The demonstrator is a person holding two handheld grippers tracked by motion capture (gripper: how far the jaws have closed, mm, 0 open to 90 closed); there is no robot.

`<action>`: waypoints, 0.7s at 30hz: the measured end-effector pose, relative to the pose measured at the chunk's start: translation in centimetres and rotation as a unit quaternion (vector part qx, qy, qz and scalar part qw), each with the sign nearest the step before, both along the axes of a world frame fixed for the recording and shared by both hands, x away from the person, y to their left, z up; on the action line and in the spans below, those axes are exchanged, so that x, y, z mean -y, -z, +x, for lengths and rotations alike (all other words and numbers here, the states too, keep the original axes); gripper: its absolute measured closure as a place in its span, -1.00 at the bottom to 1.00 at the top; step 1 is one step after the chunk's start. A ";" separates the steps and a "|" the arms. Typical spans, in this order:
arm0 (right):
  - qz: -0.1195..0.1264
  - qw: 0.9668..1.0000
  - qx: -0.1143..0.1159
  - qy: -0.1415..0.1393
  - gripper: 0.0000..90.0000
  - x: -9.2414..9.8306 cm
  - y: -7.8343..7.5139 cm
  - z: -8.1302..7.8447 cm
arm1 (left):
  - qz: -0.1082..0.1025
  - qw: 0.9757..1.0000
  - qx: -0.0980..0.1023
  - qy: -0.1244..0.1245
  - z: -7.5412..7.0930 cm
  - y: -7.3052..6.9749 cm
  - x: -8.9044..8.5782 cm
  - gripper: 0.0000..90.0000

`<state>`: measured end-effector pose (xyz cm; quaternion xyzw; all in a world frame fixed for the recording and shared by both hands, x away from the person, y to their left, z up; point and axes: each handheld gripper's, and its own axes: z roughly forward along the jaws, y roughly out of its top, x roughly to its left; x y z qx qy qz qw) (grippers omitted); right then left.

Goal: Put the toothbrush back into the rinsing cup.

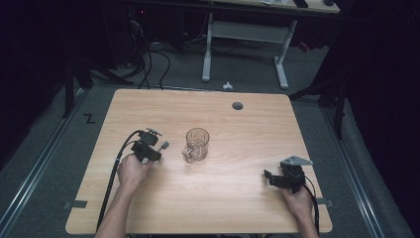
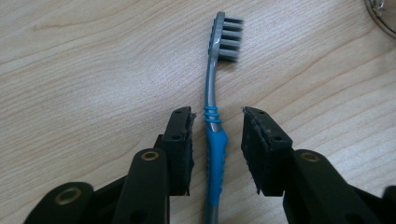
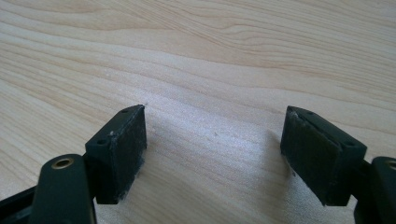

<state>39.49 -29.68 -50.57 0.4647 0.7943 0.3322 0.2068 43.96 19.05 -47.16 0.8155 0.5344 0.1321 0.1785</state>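
Narrowly, left tongs (image 2: 217,122) straddle a ribbed blue-grey toothbrush (image 2: 215,140) ungripped; right tongs (image 3: 215,116) gape wide.

Floor: grey carpet (image 1: 247,74), dim, cables (image 1: 148,64) trailing.
Furniture: light wooden table (image 1: 247,129); white-legged desk (image 1: 245,34) behind.
Surroundings: dark, possibly black curtains (image 1: 381,74).

In the left gripper view the toothbrush (image 2: 214,140) runs off the bottom edge, so its handle end is cut off, and the lower handle lies partly behind the black jaws. At the top right corner only a sliver of the glass mug (image 2: 383,16) rim shows. In the high view the toothbrush (image 1: 164,146) is mostly hidden under the left gripper (image 1: 148,147); just its head pokes out, too small to make out bristles. The person's forearms are cut by the bottom edge.
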 end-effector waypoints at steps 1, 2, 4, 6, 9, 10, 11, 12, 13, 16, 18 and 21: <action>0.000 1.000 0.000 0.000 -0.50 0.0 0.0 0.0 | 0.000 1.000 -0.001 0.000 0.0 0.0 0.0 0.43; 0.000 1.000 0.000 0.000 -0.50 0.0 0.0 0.0 | -0.001 1.000 -0.001 0.000 0.0 0.0 0.0 0.43; 0.000 1.000 0.000 0.000 -0.50 0.0 0.0 0.0 | -0.002 1.000 -0.004 0.001 0.1 0.1 0.0 0.46; 0.000 1.000 0.000 0.000 -0.50 0.0 0.0 0.0 | -0.001 1.000 -0.009 0.002 0.2 0.3 0.1 0.49; 0.000 1.000 0.000 0.000 -0.50 0.0 0.0 0.0 | -0.003 1.000 -0.010 0.000 0.2 0.3 0.0 0.55; 0.000 1.000 0.000 0.000 -0.50 0.0 0.0 0.0 | -0.004 1.000 -0.011 0.000 0.3 0.4 0.0 0.56; 0.000 1.000 0.000 0.000 -0.50 0.0 0.0 0.0 | -0.005 1.000 -0.011 -0.001 0.3 0.4 0.0 0.57; 0.000 1.000 0.000 0.000 -0.50 0.0 0.0 0.0 | -0.007 1.000 -0.011 -0.001 0.3 0.4 0.0 0.59; 0.000 1.000 0.000 0.000 -0.50 0.0 0.0 0.0 | -0.008 1.000 -0.012 -0.001 0.3 0.4 -0.1 0.60; 0.000 1.000 0.000 0.000 -0.49 0.0 0.0 0.0 | -0.009 1.000 -0.015 -0.001 0.3 0.3 -0.2 0.65; 0.000 1.000 0.000 0.000 -0.50 0.0 0.0 0.0 | -0.013 1.000 -0.017 -0.004 0.4 0.3 -0.3 0.68; 0.000 1.000 0.000 0.000 -0.50 0.0 0.0 0.0 | -0.011 1.000 -0.017 -0.004 0.4 0.3 -0.3 0.71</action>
